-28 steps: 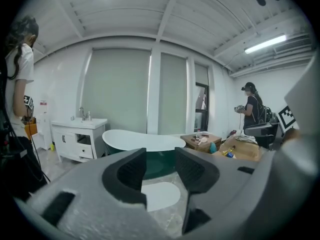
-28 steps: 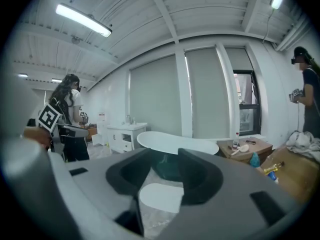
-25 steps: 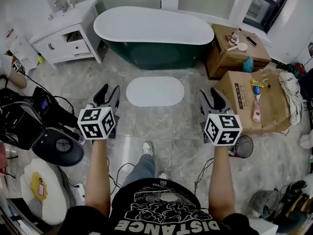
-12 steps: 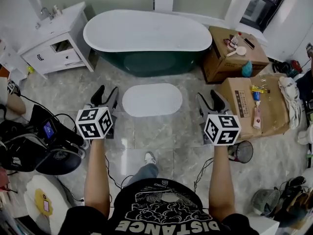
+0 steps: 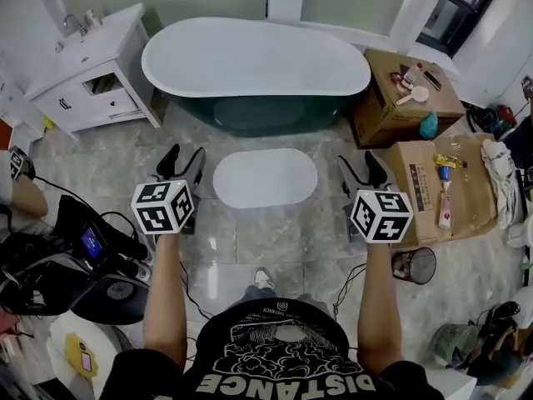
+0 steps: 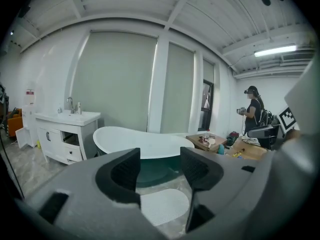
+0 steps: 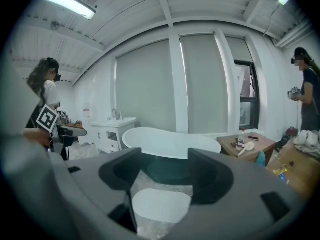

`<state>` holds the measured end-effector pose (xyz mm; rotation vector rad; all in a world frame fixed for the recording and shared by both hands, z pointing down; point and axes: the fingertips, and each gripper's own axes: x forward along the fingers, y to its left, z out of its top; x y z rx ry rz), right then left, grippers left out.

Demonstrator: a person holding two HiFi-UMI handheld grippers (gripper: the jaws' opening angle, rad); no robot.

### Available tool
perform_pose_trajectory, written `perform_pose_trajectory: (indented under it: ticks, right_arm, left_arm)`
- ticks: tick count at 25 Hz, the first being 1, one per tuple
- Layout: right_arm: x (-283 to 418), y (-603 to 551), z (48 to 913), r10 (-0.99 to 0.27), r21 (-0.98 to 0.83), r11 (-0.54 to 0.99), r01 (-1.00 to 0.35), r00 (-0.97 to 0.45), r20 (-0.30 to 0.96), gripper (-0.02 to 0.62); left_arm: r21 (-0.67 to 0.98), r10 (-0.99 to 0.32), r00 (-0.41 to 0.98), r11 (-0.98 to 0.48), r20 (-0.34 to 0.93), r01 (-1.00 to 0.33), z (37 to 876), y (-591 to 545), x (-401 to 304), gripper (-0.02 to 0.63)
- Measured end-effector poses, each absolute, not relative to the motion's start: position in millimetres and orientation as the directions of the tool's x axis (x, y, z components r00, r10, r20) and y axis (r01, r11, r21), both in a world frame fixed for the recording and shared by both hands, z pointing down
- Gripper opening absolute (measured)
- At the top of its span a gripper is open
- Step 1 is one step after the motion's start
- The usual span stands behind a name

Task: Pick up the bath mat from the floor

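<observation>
Grey marbled floor [image 5: 250, 233] carries the mat [image 5: 265, 177], a white oval lying flat at the centre of the head view. Its long axis runs left to right, parallel to the tub [image 5: 254, 61] just above it in the frame. The mat lies between the two grippers: the left gripper [image 5: 183, 162] flanks its left end and the right gripper [image 5: 361, 170] its right end, both pointing up-frame toward the tub and neither touching it. The left one looks slightly nearer its end, though the difference is small. Each gripper's jaws stand apart with nothing between them and have just been opening. Each gripper view shows the mat low in the frame, beyond and below the jaws, so I judge both must drop to the floor before pinching an edge. Further out are a white vanity [image 5: 92, 65] at upper left, cardboard boxes [image 5: 408, 107] at right, and dark equipment [image 5: 92, 261] at lower left.
</observation>
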<state>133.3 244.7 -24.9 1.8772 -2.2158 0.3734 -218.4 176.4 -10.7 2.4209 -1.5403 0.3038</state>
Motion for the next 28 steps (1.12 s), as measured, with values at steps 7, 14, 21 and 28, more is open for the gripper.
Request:
perform_pose_trajectory:
  ticks: [7,14,21,28]
  right_arm:
    - [130.0,223.6,-24.2,-0.935,-0.039,0.138,-0.990,-0.143,0.324,0.288]
    - [138.1,199.8,-18.6,-0.938,-0.052,0.131,-0.990,-0.141,0.316,0.306]
    - [147.8,148.3,-7.9,-0.933,-0.067,0.155,-0.986,-0.169,0.317,0.308]
    - [167.2,70.1,-2.4,-0.921,-0.076,0.178,-0.981,-0.193,0.338,0.308]
  left_arm:
    - [0.114,-0.848,0.430,-0.415,0.311,-0.902,-4.1,149.5,-222.6,0.267]
    - [0.106,-0.847,0.426,-0.414,0.318,-0.904,0.6,127.9,-218.3,0.267]
    - [0.092,-0.854,0.395,-0.388,0.338,-0.917,10.1,91.4,-214.3,0.273]
    - [0.084,-0.857,0.359,-0.354,0.370,-0.931,13.9,25.3,-203.1,0.273]
